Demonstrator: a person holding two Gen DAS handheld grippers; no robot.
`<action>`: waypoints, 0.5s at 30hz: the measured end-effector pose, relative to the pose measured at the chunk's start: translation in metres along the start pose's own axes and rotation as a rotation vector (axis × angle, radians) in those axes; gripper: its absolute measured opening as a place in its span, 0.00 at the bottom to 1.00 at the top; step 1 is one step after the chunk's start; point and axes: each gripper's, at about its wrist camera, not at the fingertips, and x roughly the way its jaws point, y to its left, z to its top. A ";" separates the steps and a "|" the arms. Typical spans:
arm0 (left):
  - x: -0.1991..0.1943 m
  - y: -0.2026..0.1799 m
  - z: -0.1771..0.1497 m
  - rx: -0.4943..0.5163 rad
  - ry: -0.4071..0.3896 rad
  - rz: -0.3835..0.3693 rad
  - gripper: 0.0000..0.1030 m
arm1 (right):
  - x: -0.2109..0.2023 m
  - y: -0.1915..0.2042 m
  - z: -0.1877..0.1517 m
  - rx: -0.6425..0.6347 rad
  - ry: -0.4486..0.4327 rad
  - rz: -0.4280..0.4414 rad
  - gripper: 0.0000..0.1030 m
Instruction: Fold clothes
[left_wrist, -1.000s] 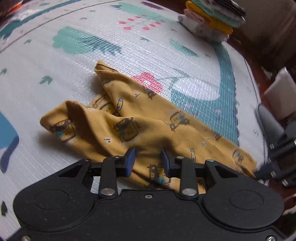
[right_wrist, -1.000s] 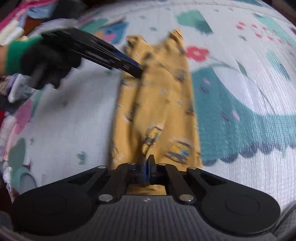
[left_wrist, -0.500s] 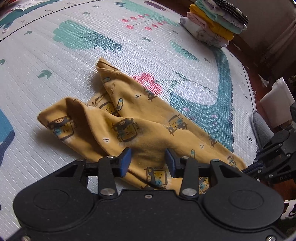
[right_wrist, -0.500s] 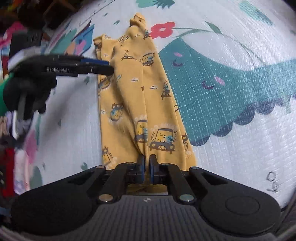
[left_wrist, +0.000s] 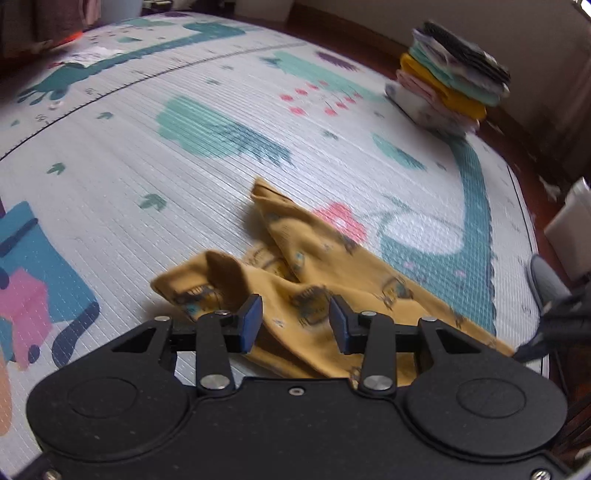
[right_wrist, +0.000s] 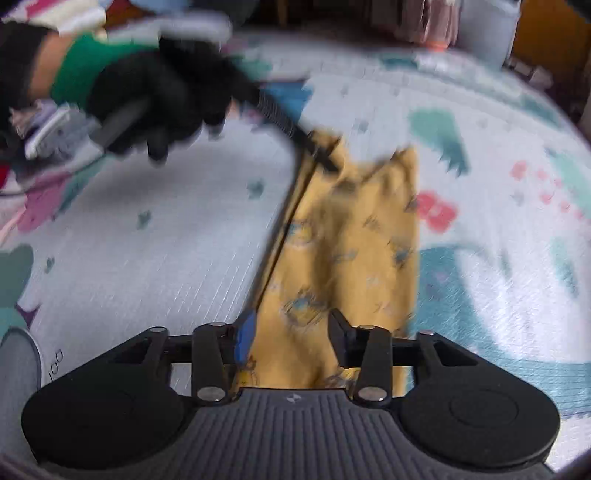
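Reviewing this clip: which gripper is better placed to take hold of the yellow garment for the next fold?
Probably the left gripper: it sits over the bunched leg ends of the yellow garment, cloth between its parted fingers. The right gripper is opening, letting go of the opposite end.

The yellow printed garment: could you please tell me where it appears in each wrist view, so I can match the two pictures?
Left wrist view: the yellow garment lies crumpled at lower centre, just beyond the open left gripper.
Right wrist view: it runs from centre down to the right gripper, whose jaws are opening, cloth between them.
Shared landmark: the pink flower on the mat, beside the garment.
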 end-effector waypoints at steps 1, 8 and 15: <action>0.001 0.001 0.000 0.006 0.004 0.008 0.37 | 0.010 -0.004 -0.002 0.027 0.056 -0.001 0.47; -0.003 0.003 0.010 -0.007 -0.071 -0.016 0.33 | 0.000 -0.014 0.016 0.023 -0.104 -0.003 0.42; 0.025 0.003 0.003 0.039 0.010 0.097 0.31 | 0.030 -0.006 0.017 -0.044 0.000 0.013 0.49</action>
